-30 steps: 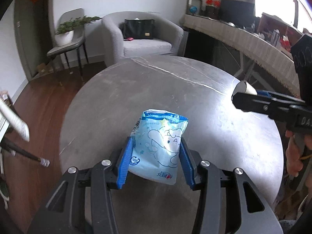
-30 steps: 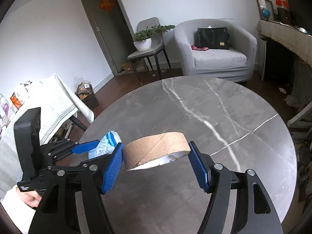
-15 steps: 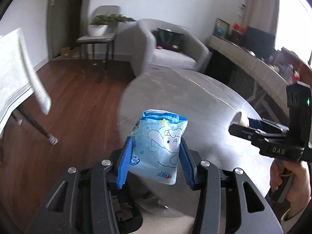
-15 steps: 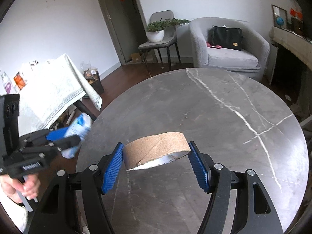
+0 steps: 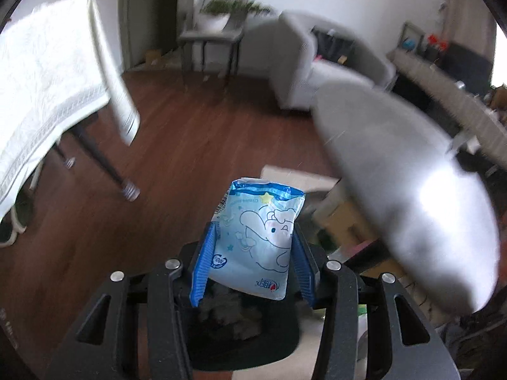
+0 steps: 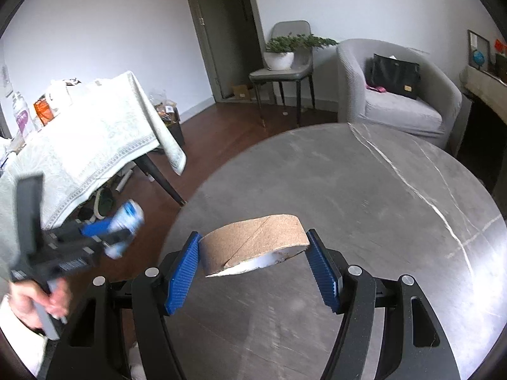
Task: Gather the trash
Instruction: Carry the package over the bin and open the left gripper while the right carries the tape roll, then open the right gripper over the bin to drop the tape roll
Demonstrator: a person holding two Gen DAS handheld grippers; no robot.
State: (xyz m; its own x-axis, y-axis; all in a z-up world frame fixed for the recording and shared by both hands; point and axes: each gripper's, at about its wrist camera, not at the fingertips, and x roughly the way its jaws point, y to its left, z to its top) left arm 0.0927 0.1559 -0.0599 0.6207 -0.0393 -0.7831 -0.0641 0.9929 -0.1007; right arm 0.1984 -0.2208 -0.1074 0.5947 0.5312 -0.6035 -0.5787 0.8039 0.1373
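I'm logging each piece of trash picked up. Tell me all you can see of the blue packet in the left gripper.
The blue packet is a small, glossy, plastic-looking pouch, light blue with a darker blue band and a yellow star at its top, and a white cartoon figure drawn in outline. It stands nearly upright, leaning slightly, clamped on both sides by the left gripper and its blue pads. It hangs in the air off the round table's edge, above a dark container on the floor.
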